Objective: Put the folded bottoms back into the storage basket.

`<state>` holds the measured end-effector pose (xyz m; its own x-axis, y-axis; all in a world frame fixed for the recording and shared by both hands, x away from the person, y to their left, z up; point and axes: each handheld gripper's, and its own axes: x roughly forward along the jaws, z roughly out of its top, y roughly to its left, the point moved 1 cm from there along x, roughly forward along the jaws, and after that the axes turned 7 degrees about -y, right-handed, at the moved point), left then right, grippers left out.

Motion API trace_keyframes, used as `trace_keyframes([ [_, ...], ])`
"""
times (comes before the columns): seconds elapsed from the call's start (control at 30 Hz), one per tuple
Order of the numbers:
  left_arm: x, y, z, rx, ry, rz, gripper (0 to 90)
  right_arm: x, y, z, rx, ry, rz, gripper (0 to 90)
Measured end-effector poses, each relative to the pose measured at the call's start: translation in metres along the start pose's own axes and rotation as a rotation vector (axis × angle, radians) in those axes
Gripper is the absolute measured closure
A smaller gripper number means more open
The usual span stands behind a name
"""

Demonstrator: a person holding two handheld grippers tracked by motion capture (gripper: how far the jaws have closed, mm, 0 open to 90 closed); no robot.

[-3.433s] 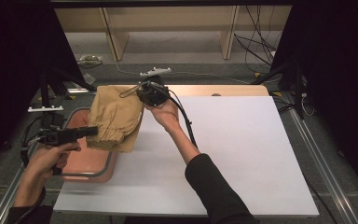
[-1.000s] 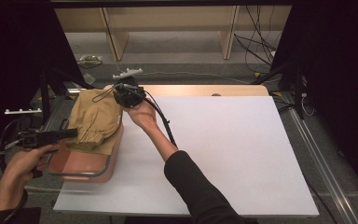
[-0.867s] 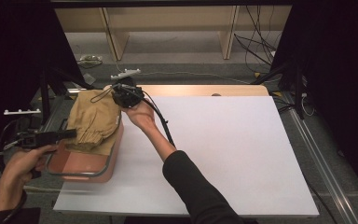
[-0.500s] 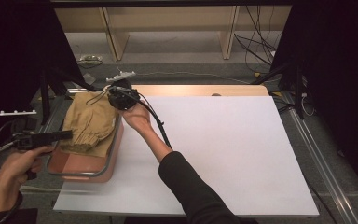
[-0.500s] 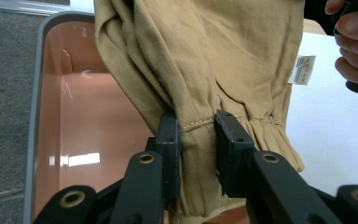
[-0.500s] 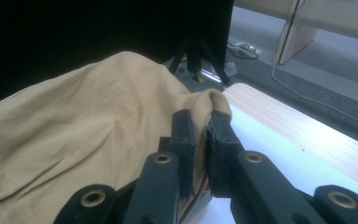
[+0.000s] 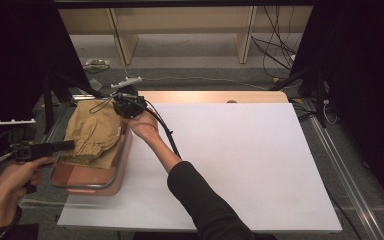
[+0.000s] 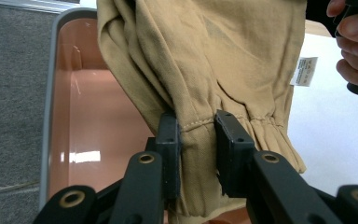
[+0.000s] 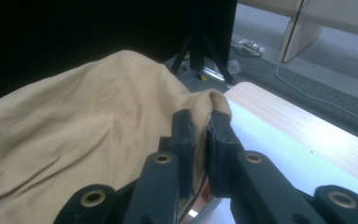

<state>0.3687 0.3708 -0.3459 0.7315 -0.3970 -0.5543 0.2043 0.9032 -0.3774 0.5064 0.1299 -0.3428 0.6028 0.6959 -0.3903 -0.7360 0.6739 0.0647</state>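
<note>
Large white-topped desk [image 7: 240,165] with a pale wooden far edge, carrying at its left end a salmon-pink rectangular plastic bin with a grey metal rim [image 7: 87,182]. Draped over that bin, a tan cotton garment with a gathered elastic cuff and a small white label [image 7: 92,130], now lying well over the bin's opening, whereas a few seconds ago stretched further right, partly above the white desk top. Carried leftward as a whole since then, both hands shifting together, then nearly still over the last second. Judged from that: garment brought into place above the bin, lowering and letting go probably the step left. Left tongs [image 8: 196,140] clamped on the gathered cuff, pads pressing the cloth from both sides, bin's pink floor visible behind. Seen from above, left tongs [image 7: 62,145] level at the garment's near-left edge. Right tongs [image 9: 198,133] pinched narrow on a fold at the garment's far corner, just beside the desk's wooden edge; from above, right tongs [image 7: 119,99] at the bin's far-right corner. Cloth hanging slack between the two grips, not yet settled inside.
</note>
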Motion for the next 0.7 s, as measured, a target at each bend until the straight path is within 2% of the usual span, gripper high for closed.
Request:
trace_keyframes([
  [0.3, 0.005, 0.000, -0.002, 0.011, 0.027, 0.023, 72.7, 0.005, 0.002, -0.004, 0.001, 0.007, 0.004, 83.7],
  [0.7, 0.007, 0.004, -0.004, 0.009, 0.039, 0.038, 72.7, 0.011, 0.004, -0.008, 0.002, 0.020, 0.008, 83.6],
])
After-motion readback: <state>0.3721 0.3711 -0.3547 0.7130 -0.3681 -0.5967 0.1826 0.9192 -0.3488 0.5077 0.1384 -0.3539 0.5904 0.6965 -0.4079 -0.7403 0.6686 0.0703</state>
